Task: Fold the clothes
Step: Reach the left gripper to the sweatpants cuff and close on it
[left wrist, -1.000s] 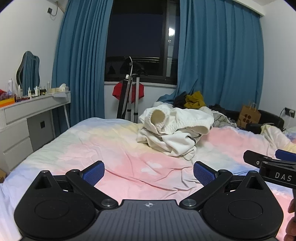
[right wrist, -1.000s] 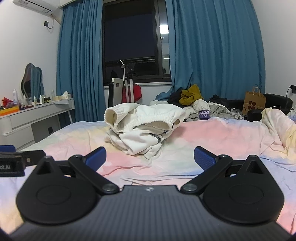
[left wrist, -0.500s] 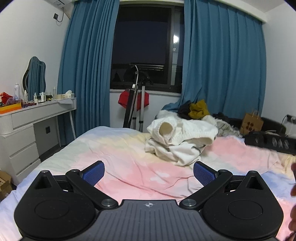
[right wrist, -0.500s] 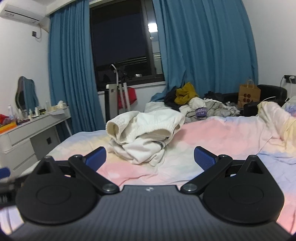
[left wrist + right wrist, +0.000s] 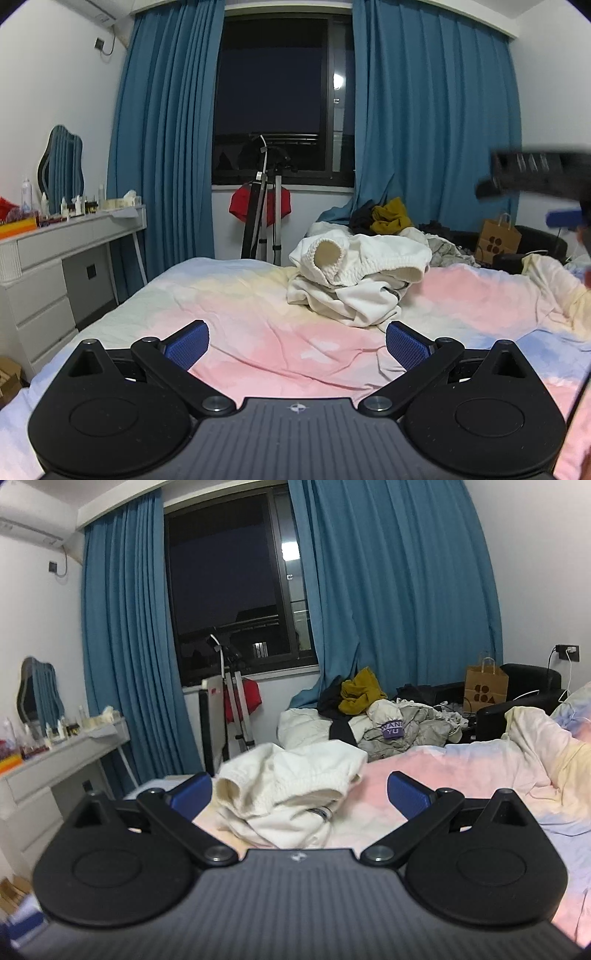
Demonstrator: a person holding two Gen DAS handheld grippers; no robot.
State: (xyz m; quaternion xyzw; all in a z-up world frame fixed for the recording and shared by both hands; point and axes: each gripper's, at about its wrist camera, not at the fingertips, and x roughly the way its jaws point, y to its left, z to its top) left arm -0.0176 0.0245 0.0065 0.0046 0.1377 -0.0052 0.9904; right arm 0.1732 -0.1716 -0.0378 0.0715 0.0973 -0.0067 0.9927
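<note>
Ahead of both grippers' spread, empty fingers (image 5: 192,792), crumpled white clothes (image 5: 291,786) lie on the bed (image 5: 258,332).

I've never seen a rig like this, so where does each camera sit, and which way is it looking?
Left wrist: sits on the left gripper, facing along its open fingers across the bed toward the white clothes; the blurred right gripper shows at right.
Right wrist: sits on the right gripper, open, closer to the white clothes.
Both share the clothes, bed, window and curtains.
</note>
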